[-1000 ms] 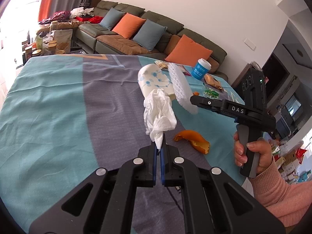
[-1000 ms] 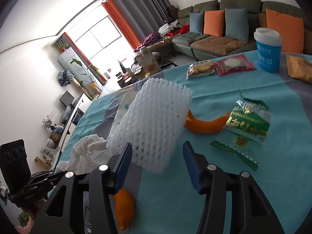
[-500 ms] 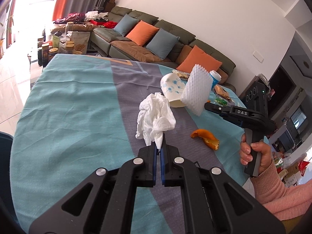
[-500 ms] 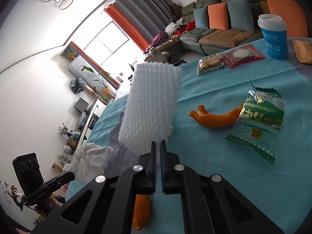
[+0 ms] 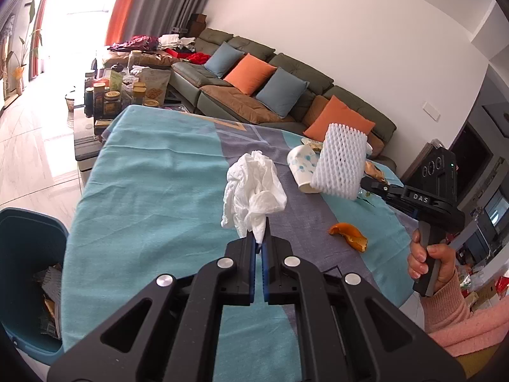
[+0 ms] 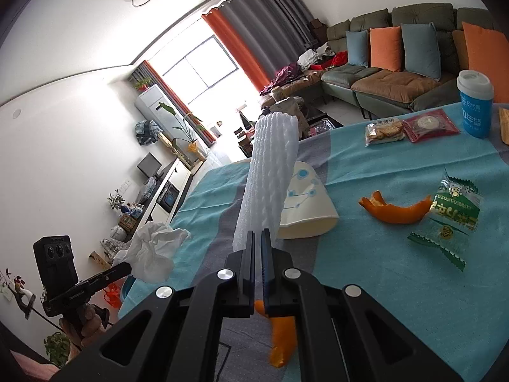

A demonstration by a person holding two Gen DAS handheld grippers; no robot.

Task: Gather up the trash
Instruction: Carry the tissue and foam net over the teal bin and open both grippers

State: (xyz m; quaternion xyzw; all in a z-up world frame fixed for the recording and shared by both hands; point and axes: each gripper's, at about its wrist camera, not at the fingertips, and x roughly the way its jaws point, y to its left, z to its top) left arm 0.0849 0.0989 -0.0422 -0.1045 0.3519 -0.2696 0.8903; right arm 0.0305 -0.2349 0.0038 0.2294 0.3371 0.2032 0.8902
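My left gripper (image 5: 260, 241) is shut on a crumpled white tissue (image 5: 254, 189), held above the teal tablecloth (image 5: 152, 197). My right gripper (image 6: 258, 238) is shut on a white foam fruit net (image 6: 270, 178), lifted off the table; the same foam net (image 5: 342, 164) shows in the left wrist view with the right gripper (image 5: 366, 184) behind it. A tipped paper cup (image 6: 305, 203) lies past the net. Orange peels (image 6: 394, 211) (image 6: 280, 334) and a green snack wrapper (image 6: 451, 216) lie on the cloth. A teal trash bin (image 5: 28, 273) with trash inside stands at the table's left edge.
A blue lidded cup (image 6: 475, 106) and packaged snacks (image 6: 410, 127) sit at the table's far side. A sofa (image 5: 270, 86) with cushions stands behind. A low table with jars (image 5: 111, 95) is at the left. A person's hand (image 5: 426, 254) in a pink sleeve grips the right handle.
The right gripper closed on the foam net and lifted it off the table. The left gripper carried the tissue leftward, bringing the trash bin into view.
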